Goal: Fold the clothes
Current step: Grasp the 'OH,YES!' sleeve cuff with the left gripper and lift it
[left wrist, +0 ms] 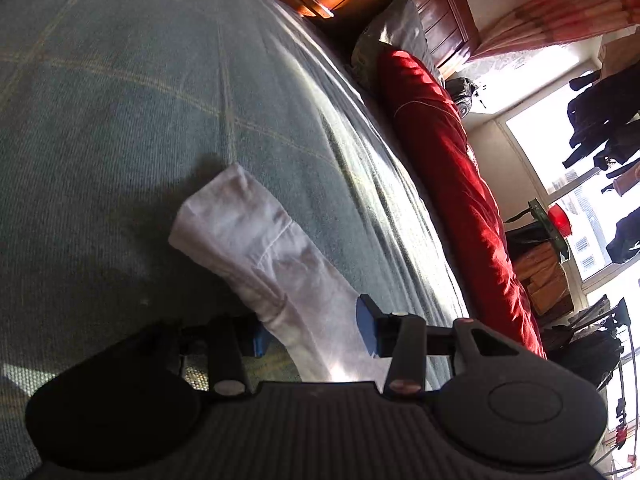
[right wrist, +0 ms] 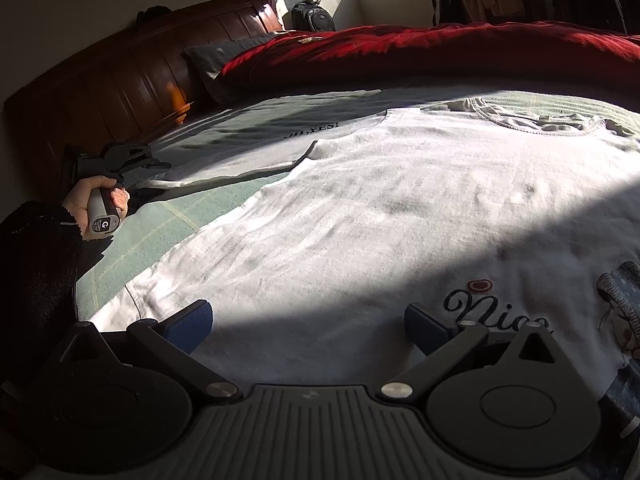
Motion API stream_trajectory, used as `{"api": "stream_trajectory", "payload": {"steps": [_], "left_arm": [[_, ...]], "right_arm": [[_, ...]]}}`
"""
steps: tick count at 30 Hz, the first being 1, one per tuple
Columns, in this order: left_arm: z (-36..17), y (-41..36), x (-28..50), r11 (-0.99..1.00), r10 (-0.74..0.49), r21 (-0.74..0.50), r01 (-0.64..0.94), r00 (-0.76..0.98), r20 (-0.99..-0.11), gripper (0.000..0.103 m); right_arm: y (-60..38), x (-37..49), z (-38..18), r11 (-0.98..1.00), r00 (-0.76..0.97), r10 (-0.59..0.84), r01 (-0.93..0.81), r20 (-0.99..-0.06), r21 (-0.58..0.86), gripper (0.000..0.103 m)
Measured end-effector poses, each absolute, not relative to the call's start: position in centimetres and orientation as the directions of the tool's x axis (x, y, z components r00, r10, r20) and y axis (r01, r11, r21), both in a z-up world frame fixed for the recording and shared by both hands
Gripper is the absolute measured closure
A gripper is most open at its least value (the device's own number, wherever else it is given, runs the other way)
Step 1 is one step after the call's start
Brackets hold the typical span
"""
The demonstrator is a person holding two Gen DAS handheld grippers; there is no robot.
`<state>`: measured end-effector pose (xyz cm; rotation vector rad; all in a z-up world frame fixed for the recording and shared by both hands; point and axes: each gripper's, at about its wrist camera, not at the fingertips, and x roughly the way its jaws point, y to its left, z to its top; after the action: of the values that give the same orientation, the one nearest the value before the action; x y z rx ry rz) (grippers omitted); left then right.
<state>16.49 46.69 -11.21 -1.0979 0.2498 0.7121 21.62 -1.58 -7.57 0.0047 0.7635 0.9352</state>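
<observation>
White T-shirt flat, sleeve outstretched.

The white T-shirt runs off the right edge of the right wrist view, so its picture of a girl is cut off. The word on it hides partly behind the right gripper. In the left wrist view, the near end of the sleeve hides behind the left gripper.
</observation>
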Motion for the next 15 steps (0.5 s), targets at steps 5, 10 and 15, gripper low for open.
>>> {"api": "stream_trajectory", "payload": {"steps": [5,10,15], "left_arm": [[-11.1,47.0,17.0,0.259,0.424,-0.704,-0.662,0.732,-0.533,0.066],[-10.1,46.6,17.6,0.265,0.439,-0.642,-0.719,0.683,-0.584,0.081],[-9.4,46.4,17.4,0.276,0.440,-0.623,-0.732,0.673,-0.595,0.086]], "right_arm": [[-1.6,21.7,-7.7,0.613,0.357,0.727,-0.722,-0.586,0.321,0.000],[-1.6,21.7,-7.7,0.614,0.358,0.728,-0.720,-0.584,0.324,0.000],[-1.8,21.8,-7.6,0.614,0.357,0.732,-0.715,-0.580,0.335,0.000]]}}
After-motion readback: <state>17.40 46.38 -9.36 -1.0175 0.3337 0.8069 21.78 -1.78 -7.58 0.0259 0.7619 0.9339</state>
